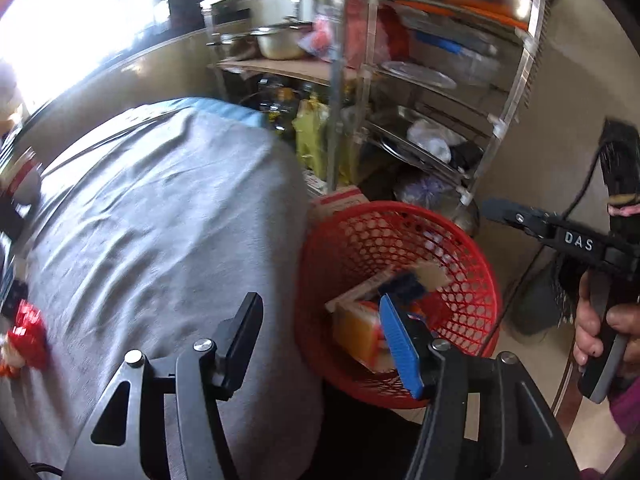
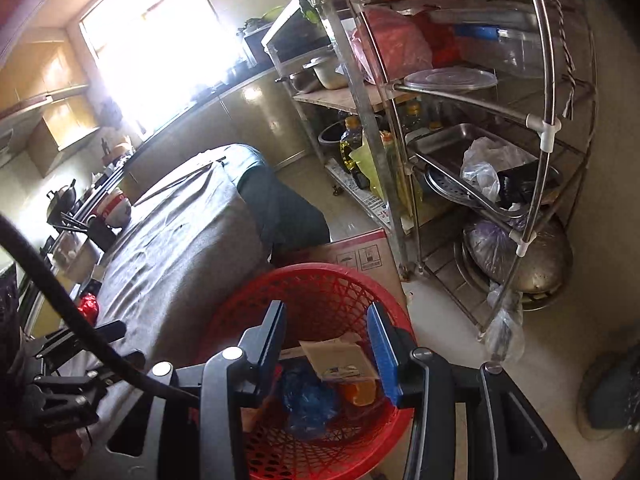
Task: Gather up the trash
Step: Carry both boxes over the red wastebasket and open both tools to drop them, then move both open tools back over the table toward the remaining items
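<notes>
A red mesh basket [image 1: 472,280] [image 2: 320,292] stands on the floor beside the grey-clothed table [image 1: 160,220] [image 2: 180,248]. It holds trash: an orange packet [image 1: 356,332] [image 2: 360,394], a cardboard piece [image 2: 340,356] and a blue plastic bag [image 2: 308,400]. My left gripper [image 1: 324,340] is open and empty over the table's edge and the basket's rim. My right gripper [image 2: 326,344] is open and empty right above the basket; it also shows in the left wrist view [image 1: 520,216]. A red shiny wrapper [image 1: 26,334] [image 2: 88,306] lies on the table at the left.
A metal rack [image 1: 400,80] [image 2: 460,120] with pots, trays and bags stands behind the basket. A cardboard box [image 2: 360,256] sits between the basket and the rack. Bowls and kitchen items [image 2: 116,208] crowd the table's far left. A dark bin [image 1: 536,304] stands at the right.
</notes>
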`<state>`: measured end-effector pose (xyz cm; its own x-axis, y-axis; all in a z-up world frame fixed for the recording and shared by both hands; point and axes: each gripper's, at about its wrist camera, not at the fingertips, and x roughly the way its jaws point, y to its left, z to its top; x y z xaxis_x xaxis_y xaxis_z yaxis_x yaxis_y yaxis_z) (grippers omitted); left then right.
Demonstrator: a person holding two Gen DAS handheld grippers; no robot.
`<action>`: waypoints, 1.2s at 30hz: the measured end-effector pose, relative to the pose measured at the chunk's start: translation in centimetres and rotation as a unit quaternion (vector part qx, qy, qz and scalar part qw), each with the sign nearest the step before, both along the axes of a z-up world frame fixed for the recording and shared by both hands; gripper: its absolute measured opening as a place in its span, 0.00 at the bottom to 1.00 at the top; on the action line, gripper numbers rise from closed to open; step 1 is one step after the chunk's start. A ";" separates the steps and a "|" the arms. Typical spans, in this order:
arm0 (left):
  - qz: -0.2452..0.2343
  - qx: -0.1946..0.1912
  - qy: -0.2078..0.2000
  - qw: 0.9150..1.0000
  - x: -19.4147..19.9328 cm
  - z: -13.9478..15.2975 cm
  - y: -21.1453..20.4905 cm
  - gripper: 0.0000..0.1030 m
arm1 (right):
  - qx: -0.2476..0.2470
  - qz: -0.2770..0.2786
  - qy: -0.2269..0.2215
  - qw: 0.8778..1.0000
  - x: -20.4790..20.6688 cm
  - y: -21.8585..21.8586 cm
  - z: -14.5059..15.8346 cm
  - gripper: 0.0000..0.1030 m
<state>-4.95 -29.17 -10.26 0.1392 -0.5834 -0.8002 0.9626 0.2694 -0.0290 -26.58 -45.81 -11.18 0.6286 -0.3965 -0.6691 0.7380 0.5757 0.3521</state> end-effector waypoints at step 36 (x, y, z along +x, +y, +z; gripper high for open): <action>0.412 0.005 -0.059 0.909 15.8 -1.4 25.9 0.61 | 0.029 0.338 -0.020 0.941 23.7 19.6 1.1 0.51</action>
